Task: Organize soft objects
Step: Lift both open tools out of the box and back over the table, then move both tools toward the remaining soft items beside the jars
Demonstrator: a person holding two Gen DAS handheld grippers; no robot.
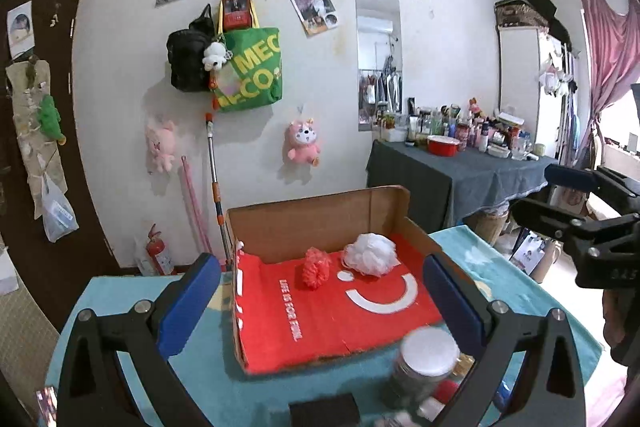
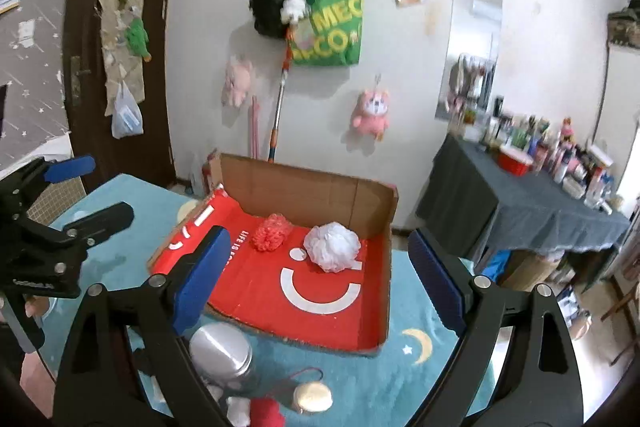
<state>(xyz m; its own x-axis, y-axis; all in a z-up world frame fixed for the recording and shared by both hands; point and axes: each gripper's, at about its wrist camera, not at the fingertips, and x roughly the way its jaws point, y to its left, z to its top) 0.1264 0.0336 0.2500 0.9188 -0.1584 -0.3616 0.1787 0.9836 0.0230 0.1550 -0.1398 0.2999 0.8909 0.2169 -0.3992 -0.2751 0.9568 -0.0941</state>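
An open cardboard box (image 1: 316, 223) with a red floor stands on the teal table cover (image 1: 120, 291). Inside it lie a white bath pouf (image 1: 370, 253) and a red-orange pouf (image 1: 316, 267). In the right wrist view the box wall (image 2: 304, 187) shows with the white pouf (image 2: 332, 246) and red pouf (image 2: 273, 226). My left gripper (image 1: 322, 301) is open and empty above the box's near edge. My right gripper (image 2: 320, 285) is open and empty over the box front. A red soft object (image 2: 266, 411) and a white one (image 2: 239, 407) lie below it.
A silver-lidded jar (image 1: 424, 359) stands in front of the box, also in the right wrist view (image 2: 222, 353). A round gold compact (image 2: 313, 398) lies on the cover. A dresser (image 1: 448, 171) crowded with bottles stands at right. Bags and plush toys hang on the wall (image 1: 248, 67).
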